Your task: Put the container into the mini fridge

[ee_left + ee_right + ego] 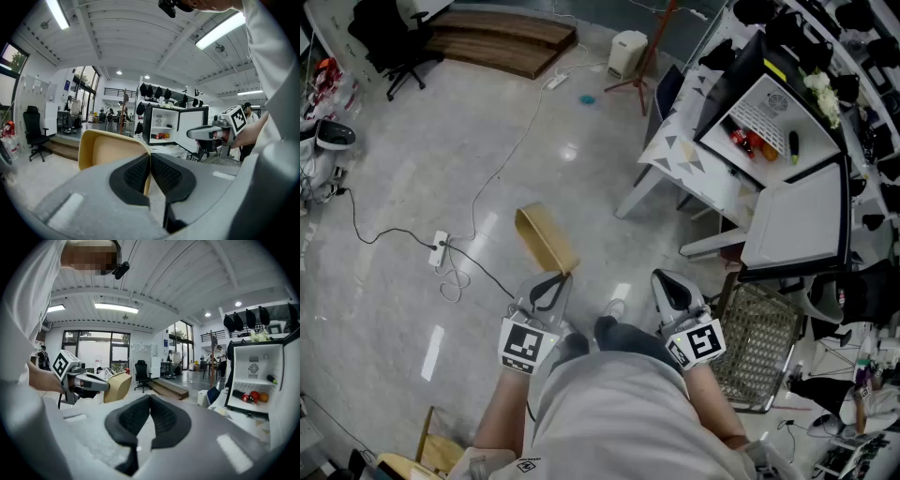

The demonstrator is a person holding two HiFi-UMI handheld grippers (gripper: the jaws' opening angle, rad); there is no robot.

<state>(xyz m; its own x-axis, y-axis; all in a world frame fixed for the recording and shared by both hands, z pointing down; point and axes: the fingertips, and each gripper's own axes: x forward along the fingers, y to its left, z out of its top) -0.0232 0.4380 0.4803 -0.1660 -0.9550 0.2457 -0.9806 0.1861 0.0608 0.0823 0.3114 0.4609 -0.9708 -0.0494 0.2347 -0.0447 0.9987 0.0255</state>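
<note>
Container [546, 239], a tan tub with rounded corners, hangs in the air above the pale floor [412, 187], held out in front of the person and tilted so that its open side shows in the left gripper view. The left tongs [548, 281] are nearly closed, their black ribbed pads pinching the thin wall of the tub at its rim, with a strip of tan showing between them. The right tongs [670, 281] are held beside them at about the same height, with jaws pressed together and nothing between them; they do not touch the tub. Both sets of tongs point a little downward. The mini fridge [773, 112] stands well apart from the tub, at the upper right of the head view, next to a white tabletop [684, 150] with a triangle pattern. Its door [797, 225] is swung wide open, and red and orange items and a dark bottle lie inside the white interior. A wire basket [759, 342] sits low at the person's right, just below the open door. On the floor to the left a power strip [440, 246] lies with its cables trailing, and farther off are a black office chair [394, 47] and a low wooden platform [502, 37].
</note>
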